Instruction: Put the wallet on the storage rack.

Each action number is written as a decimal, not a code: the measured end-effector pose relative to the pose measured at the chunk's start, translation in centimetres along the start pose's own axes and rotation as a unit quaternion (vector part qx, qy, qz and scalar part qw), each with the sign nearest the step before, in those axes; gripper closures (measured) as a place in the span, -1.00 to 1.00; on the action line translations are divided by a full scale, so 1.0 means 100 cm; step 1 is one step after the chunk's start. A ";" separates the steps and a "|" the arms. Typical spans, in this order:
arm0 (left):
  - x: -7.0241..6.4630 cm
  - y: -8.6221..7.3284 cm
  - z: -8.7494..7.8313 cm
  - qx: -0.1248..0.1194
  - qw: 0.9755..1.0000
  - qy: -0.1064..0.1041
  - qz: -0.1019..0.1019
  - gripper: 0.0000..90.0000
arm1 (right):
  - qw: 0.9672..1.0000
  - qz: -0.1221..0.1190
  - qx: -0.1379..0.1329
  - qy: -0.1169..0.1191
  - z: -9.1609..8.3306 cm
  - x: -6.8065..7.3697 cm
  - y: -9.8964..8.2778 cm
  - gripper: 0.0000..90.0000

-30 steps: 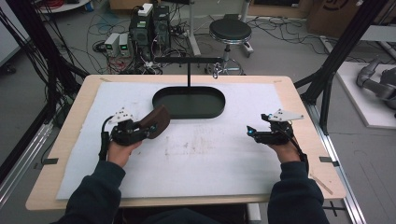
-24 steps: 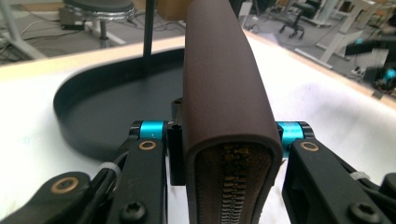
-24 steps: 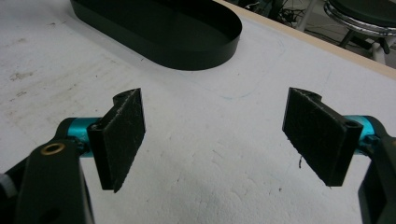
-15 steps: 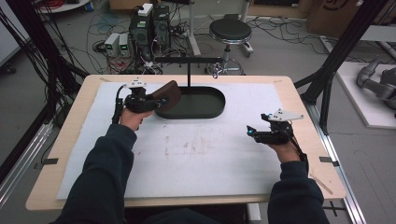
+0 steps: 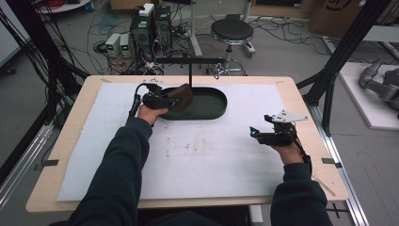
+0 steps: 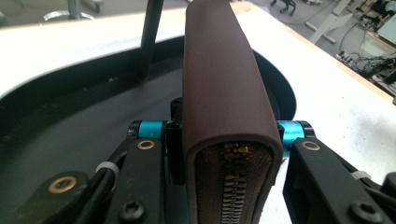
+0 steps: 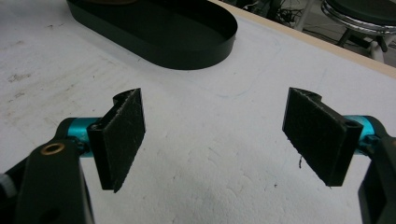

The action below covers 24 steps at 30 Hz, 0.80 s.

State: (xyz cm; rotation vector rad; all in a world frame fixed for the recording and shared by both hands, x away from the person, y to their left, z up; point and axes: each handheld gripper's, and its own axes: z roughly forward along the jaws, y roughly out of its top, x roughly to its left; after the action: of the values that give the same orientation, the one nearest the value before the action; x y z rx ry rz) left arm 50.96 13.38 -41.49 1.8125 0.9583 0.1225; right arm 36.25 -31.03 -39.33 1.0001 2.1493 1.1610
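Note:
A brown leather zip case (image 6: 224, 88) stands on its narrow edge between the jaws of my left gripper (image 6: 224, 135), which is shut on it. In the high view the brown case (image 5: 181, 96) hangs over the left end of the black oval tray (image 5: 211, 110), with the left gripper (image 5: 162, 100) at the tray's left rim. A thin black post (image 5: 189, 75) with a crossbar rises from the tray's far side. My right gripper (image 5: 254, 133) rests open over the white mat at the right; its fingertips (image 7: 123, 135) hold nothing between them.
A white mat (image 5: 188, 155) covers most of the wooden table (image 5: 306, 108). Black frame struts (image 5: 336, 61) stand at the table's right and left. A round stool (image 5: 231, 33) and computer boxes (image 5: 149, 23) with cables sit on the floor beyond the far edge.
My left gripper has carried the brown case from the mat's left middle up and to the right, to the tray's left end. The right gripper has stayed where it was.

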 end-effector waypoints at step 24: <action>-0.018 -0.017 -0.061 -0.062 0.991 0.115 0.025 -0.43 | 1.000 -0.011 0.004 -0.011 -0.004 0.005 -0.002 -0.52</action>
State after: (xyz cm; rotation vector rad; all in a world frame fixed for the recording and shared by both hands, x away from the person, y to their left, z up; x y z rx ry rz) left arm 45.82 16.98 -39.52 1.7329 1.0416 0.4218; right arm 35.60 -30.84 -39.34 0.9841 2.1443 1.1281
